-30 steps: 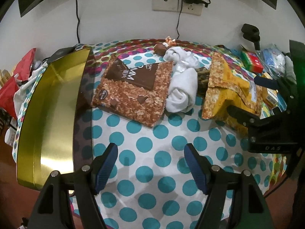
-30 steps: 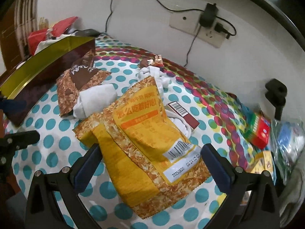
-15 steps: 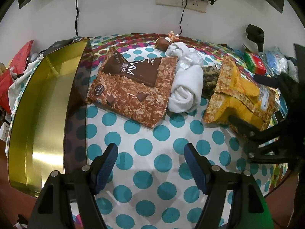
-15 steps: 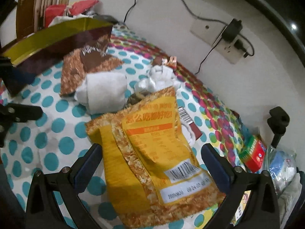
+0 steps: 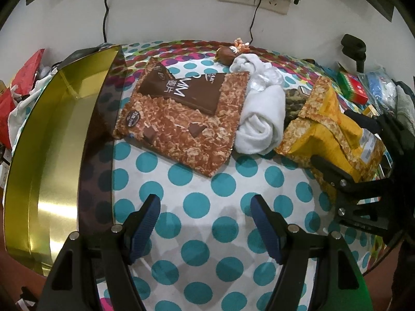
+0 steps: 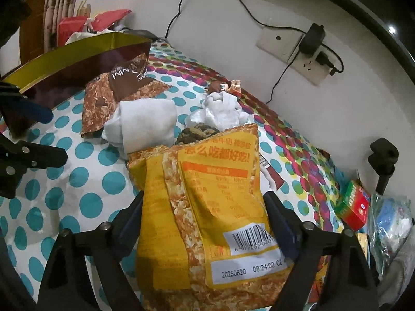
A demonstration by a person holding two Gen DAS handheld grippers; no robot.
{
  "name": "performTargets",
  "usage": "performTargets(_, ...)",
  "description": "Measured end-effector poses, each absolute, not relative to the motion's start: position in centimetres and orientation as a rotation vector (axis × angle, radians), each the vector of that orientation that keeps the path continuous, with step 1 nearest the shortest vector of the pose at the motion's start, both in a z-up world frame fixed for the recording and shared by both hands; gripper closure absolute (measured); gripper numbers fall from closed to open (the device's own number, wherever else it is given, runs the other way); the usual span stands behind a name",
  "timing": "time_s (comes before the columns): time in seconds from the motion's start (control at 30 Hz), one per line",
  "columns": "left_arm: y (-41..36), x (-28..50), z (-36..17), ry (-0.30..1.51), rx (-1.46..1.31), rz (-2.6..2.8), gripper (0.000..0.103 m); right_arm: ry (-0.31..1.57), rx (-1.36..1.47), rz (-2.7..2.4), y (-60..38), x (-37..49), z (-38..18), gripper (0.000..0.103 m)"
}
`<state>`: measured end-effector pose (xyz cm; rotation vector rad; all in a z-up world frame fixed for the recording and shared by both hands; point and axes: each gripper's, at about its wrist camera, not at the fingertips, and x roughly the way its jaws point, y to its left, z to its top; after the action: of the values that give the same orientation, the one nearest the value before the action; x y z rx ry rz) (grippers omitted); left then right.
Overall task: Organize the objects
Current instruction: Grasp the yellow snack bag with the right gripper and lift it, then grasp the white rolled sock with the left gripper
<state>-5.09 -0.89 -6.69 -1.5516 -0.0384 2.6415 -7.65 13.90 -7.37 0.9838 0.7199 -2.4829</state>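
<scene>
Right tongs (image 6: 205, 223) have just been closing, straddling the yellow bag (image 6: 207, 207) on the desk (image 6: 85, 199), ready to lift it; firm clamping cannot be confirmed. Left tongs (image 5: 205, 220) hover apart, empty, beside the gold tray (image 5: 54, 155).

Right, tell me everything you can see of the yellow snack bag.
The yellow snack bag is a crinkled, glossy pouch with oat-flake edge print, an orange panel, a barcode and a white date label. It lies back side up on the dotted tablecloth, beside the rolled white towel. The right gripper has just been closing around it, its fingers at both edges.
</scene>
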Motion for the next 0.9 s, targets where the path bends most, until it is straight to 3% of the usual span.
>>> performTargets(0.3, 0.6, -5.5, -5.9, -0.03, -1.468, 2.6, 0.029, 0.586, 0.989, -2.55, 15.4, -7.1, -7.0, 0.028)
performTargets(0.63, 3.1, -6.8, -5.3, -0.03, -1.336, 2.51, 0.029, 0.194, 1.022, -2.704, 21.1, -9.4, -6.0, 0.029)
performTargets(0.9, 5.1, -9.0, -5.8, 0.024, -1.314, 2.48, 0.029, -0.009, 0.973, -2.751, 22.5, -10.4, -6.0, 0.029)
